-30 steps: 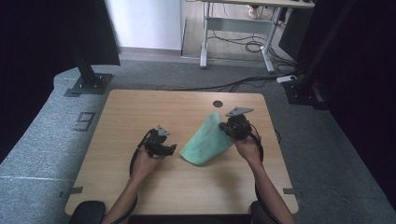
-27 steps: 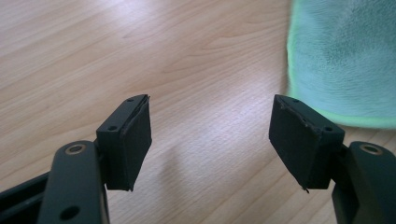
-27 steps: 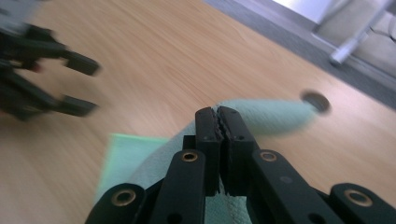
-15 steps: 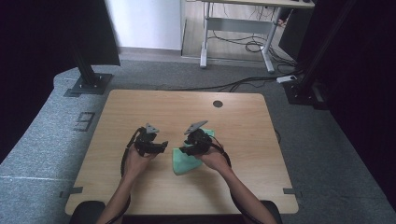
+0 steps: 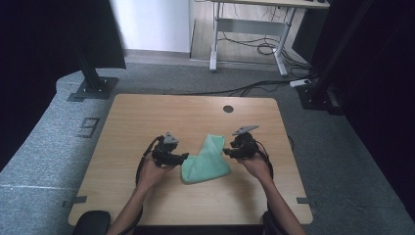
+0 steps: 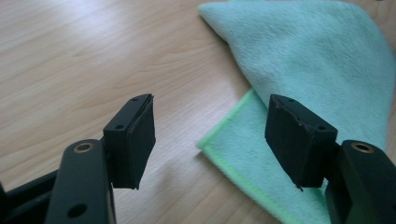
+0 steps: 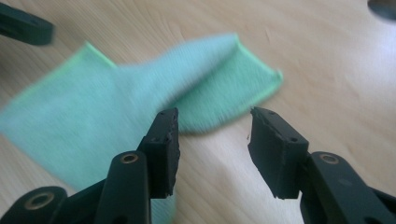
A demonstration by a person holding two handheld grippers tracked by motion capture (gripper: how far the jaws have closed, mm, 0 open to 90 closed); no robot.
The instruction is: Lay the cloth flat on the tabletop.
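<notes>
A soft mint-green fleece cloth with a brighter green stitched hem lies on the pale wooden counter, near the middle of its front half, between the two hands. The cloth is folded over itself: one thick, fluffy flap points up toward the far edge and a flatter layer spreads below it, so the outline is an irregular wedge. The wood has a smooth surface with a fine long grain, and a small dark round hole sits near the far edge. The left tongs, made of matte black plastic with flat rubber pads, stand apart just over the hemmed corner of the cloth and hold nothing. The right tongs have just been opening; they are apart too, with bare wood between them, beside the rounded fold of the cloth.
</notes>
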